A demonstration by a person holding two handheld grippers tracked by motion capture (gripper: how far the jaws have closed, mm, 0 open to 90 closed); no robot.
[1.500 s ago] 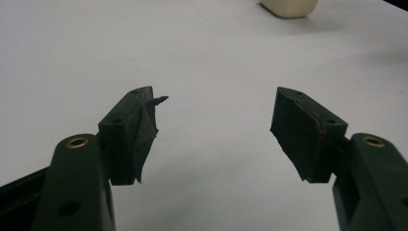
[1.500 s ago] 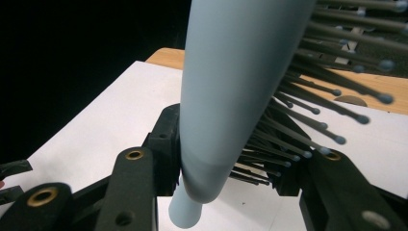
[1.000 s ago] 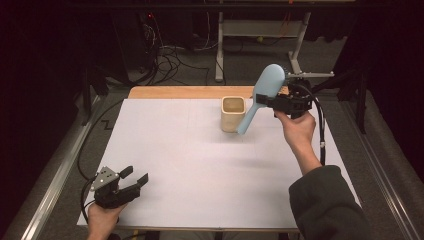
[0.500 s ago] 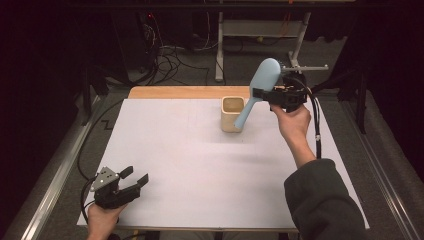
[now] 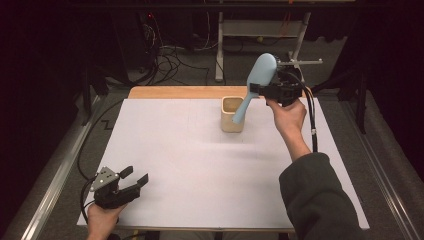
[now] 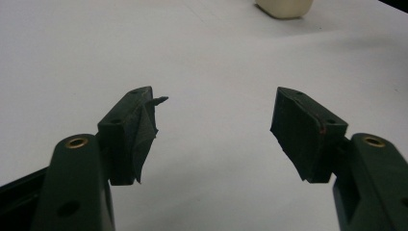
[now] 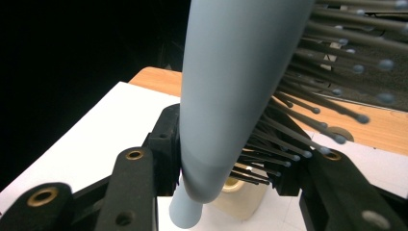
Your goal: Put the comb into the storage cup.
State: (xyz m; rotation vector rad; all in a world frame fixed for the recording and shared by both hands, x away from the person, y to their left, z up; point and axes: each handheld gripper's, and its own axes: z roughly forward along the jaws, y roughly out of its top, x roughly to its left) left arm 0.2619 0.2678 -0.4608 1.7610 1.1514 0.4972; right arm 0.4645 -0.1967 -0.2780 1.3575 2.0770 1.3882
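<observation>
A light blue hairbrush [image 5: 260, 75] hangs tilted in the air, head up and handle down. My right gripper [image 5: 257, 90] is shut on it near the neck. The handle's tip is level with the right rim of a beige cup [image 5: 231, 120] that stands at the back middle of the white sheet; whether it touches the cup I cannot tell. In the right gripper view the hairbrush [image 7: 235, 86] sits between the jaws of the right gripper [image 7: 226, 166], bristles to the right, with the cup [image 7: 243, 197] below. My left gripper [image 5: 136, 179] rests open at the front left corner; in its own view the left gripper [image 6: 216, 130] holds nothing.
The white sheet [image 5: 175, 150] covers the table, with a wooden strip [image 5: 170, 92] showing along its far edge. A black cable [image 5: 313, 120] trails from the right gripper along the forearm. Dark floor, cables and a metal stand lie beyond the table.
My right hand has carried the hairbrush a little to the left and up, bringing the handle's tip closer over the cup. The left gripper has stayed still.
</observation>
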